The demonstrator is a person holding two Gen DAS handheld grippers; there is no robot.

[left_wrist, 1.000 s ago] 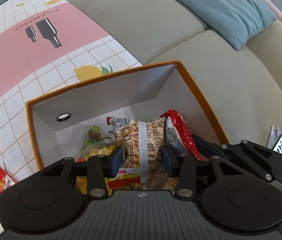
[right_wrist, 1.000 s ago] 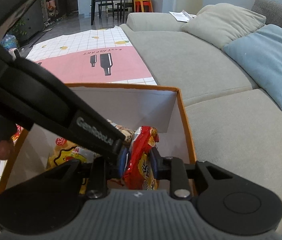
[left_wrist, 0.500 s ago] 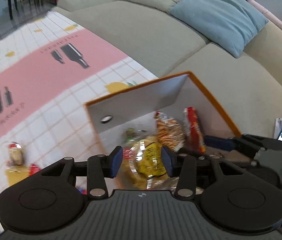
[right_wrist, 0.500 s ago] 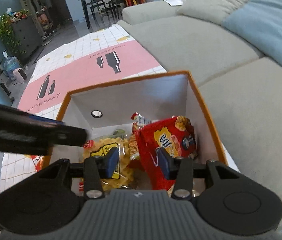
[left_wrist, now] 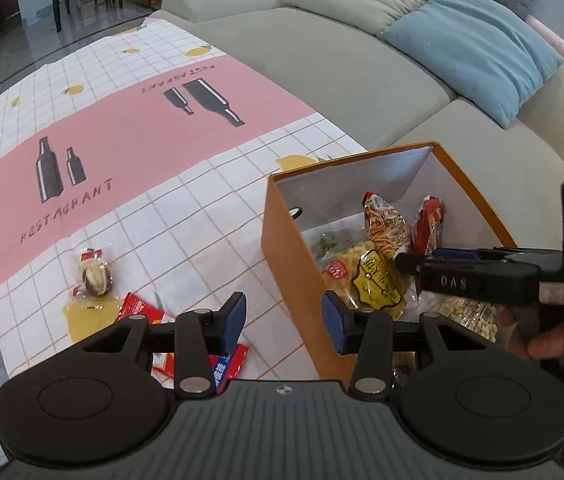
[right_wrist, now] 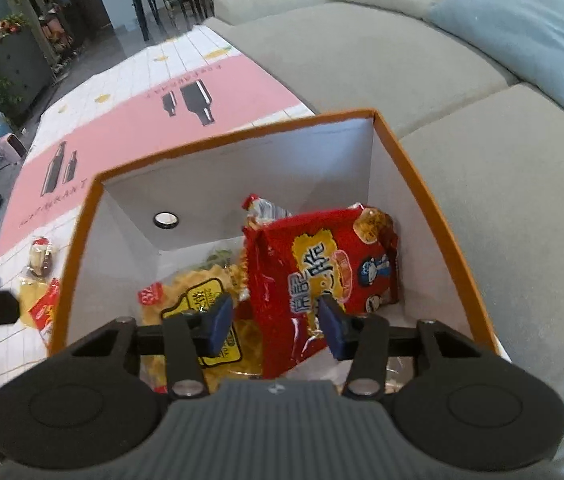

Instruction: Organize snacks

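Both tongs are released and hold nothing. The left gripper [left_wrist: 282,320] hangs with its jaws spread over the near left wall of the box [left_wrist: 285,240], one finger outside above the cloth, the other above the box's inside. The right gripper [right_wrist: 274,324] hovers over the box [right_wrist: 437,200] with jaws apart, above the near edge of the red bag [right_wrist: 321,276], which stands upright on the right side of the box. It does not appear to grip the bag.

Left of the red bag lies a yellow bag [right_wrist: 198,300]; behind it a stick-snack pack [left_wrist: 387,226] stands on end.

The step in hand looks like the release after a drop-off. Packets lie loose on the cloth [left_wrist: 142,160] left of the box: a round snack [left_wrist: 96,276], a yellow pack [left_wrist: 90,316] and a red pack [left_wrist: 140,308] near the left gripper.

The next move likely calls for the left gripper to swing left and down to the red pack, close on its edge, and carry it over the wall.
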